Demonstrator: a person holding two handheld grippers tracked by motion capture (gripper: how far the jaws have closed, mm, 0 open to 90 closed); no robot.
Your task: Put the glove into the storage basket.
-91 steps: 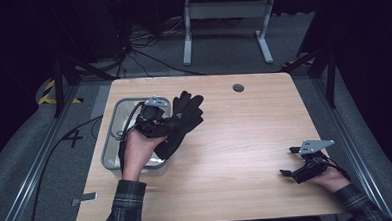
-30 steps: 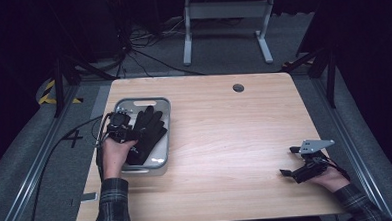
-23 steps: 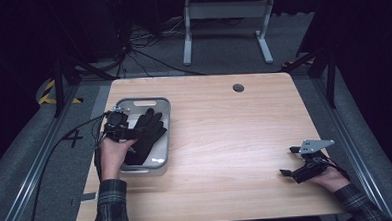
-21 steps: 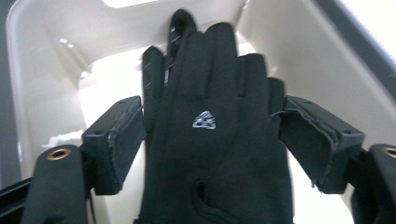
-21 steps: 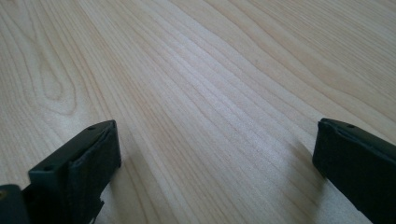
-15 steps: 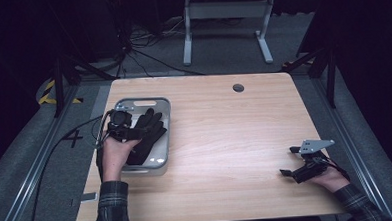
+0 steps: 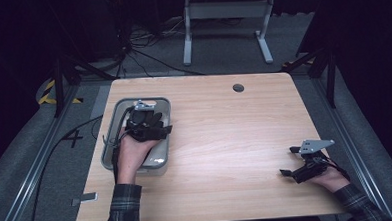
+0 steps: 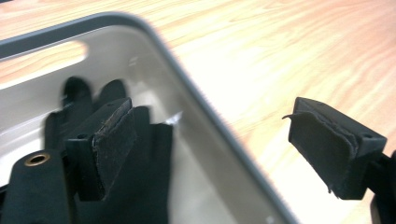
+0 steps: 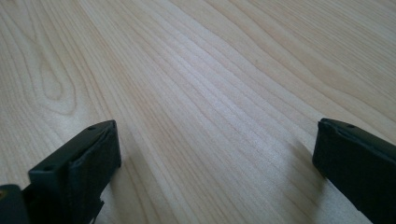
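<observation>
Overhead, the left gripper is hanging above the grey metal tray at the wooden table's left side, with a black glove lying in the tray directly beneath it; the right gripper is resting on the bare tabletop near the right edge, well apart from the tray. Along the left gripper view, the jaws are standing wide apart and gripping nothing, straddling the tray rim: one is sitting over the glove inside, the other over the wood outside. Along the right gripper view, the jaws are gaping wide over bare wood grain, holding nothing
</observation>
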